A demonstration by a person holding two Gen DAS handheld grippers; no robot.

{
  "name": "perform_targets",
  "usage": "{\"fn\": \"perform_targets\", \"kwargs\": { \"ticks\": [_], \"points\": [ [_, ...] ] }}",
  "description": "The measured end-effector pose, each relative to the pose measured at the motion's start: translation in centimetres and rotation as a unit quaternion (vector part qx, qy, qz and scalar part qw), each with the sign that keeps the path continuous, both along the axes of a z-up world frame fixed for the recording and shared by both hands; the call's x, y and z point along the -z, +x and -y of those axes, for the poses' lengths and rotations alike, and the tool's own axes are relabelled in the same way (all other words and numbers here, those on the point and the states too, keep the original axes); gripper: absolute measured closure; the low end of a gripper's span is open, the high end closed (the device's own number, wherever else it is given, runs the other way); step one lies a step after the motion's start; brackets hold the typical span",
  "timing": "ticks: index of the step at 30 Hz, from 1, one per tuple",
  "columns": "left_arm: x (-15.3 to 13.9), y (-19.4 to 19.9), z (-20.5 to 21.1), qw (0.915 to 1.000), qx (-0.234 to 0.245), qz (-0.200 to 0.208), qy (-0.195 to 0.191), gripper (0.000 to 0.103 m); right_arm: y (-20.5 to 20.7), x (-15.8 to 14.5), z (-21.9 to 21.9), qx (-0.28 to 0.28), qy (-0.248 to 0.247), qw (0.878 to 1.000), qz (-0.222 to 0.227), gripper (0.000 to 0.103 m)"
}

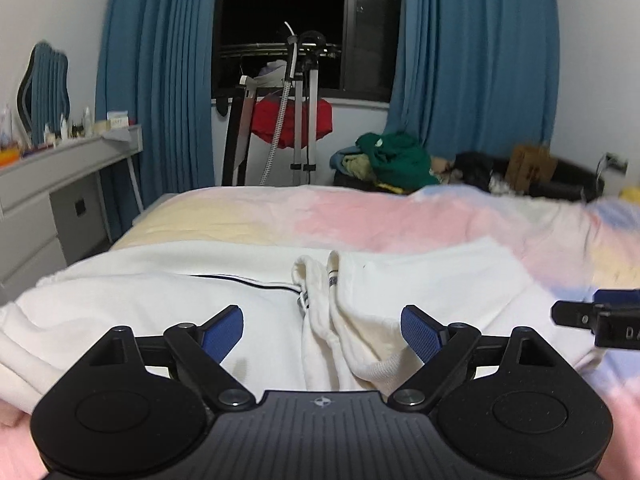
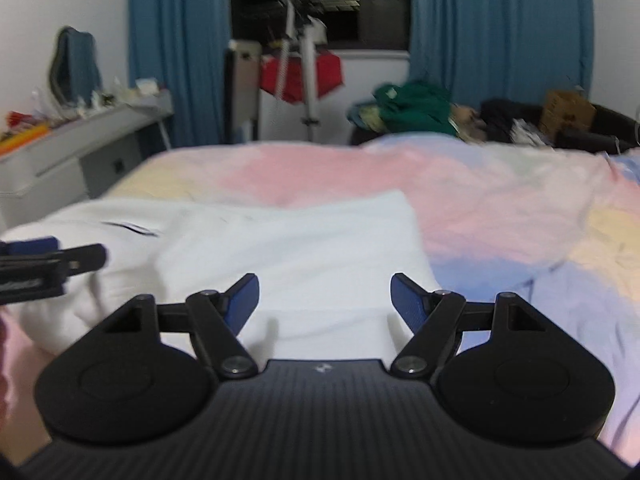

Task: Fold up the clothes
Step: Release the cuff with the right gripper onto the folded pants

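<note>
A white hooded zip jacket [image 1: 168,304] lies spread on the bed, its hood and drawstring [image 1: 320,280] bunched in the middle. My left gripper [image 1: 322,326] is open and empty just above the hood area. My right gripper [image 2: 324,300] is open and empty above the jacket's right side [image 2: 304,248], which lies flat. Each gripper shows at the edge of the other's view: the right gripper [image 1: 600,318] and the left gripper [image 2: 44,266].
The bed has a pastel pink, yellow and blue cover [image 1: 360,216]. A grey dresser [image 1: 60,196] stands at the left. A garment steamer and rack [image 1: 300,120] stand by the window. A pile of green clothes [image 1: 396,156] and a cardboard box [image 1: 530,168] lie beyond the bed.
</note>
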State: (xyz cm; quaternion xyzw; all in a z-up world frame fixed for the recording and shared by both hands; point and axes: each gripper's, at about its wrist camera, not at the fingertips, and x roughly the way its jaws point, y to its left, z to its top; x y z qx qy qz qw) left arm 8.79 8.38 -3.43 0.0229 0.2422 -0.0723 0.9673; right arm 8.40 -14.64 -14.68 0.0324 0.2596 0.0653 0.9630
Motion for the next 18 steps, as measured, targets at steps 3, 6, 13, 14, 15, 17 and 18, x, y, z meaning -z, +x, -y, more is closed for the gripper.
{"fn": "perform_targets", "kwargs": {
  "ticks": [3,6,13,14,15,17,18],
  "points": [
    [1.1,1.1,0.1,0.9991,-0.023,-0.031,0.018,0.015,0.7,0.9,0.5,0.029,0.002,0.999,-0.022,0.029],
    [2.4,2.4,-0.5,0.9958,-0.048,-0.073,0.027,0.016,1.5,1.8,1.0,0.058,0.004,0.997,-0.044,0.029],
    [3.4,3.0,-1.7,0.9918,-0.069,-0.106,0.015,0.014,2.7,3.1,1.9,0.102,0.01,0.992,-0.076,0.028],
    [3.3,2.9,-1.8,0.9918,-0.07,-0.106,0.015,0.014,2.7,3.1,2.0,0.102,0.011,0.992,-0.076,0.028],
    [3.3,2.8,-1.9,0.9918,-0.072,-0.105,0.014,0.014,2.9,3.2,2.1,0.103,0.012,0.992,-0.077,0.028],
    [2.8,2.4,-2.2,0.9915,-0.075,-0.106,0.008,0.014,3.3,3.3,2.4,0.103,0.013,0.991,-0.079,0.027],
    [2.3,1.9,-2.6,0.991,-0.078,-0.108,0.001,0.014,3.5,3.3,2.6,0.104,0.012,0.991,-0.079,0.027]
  ]
}}
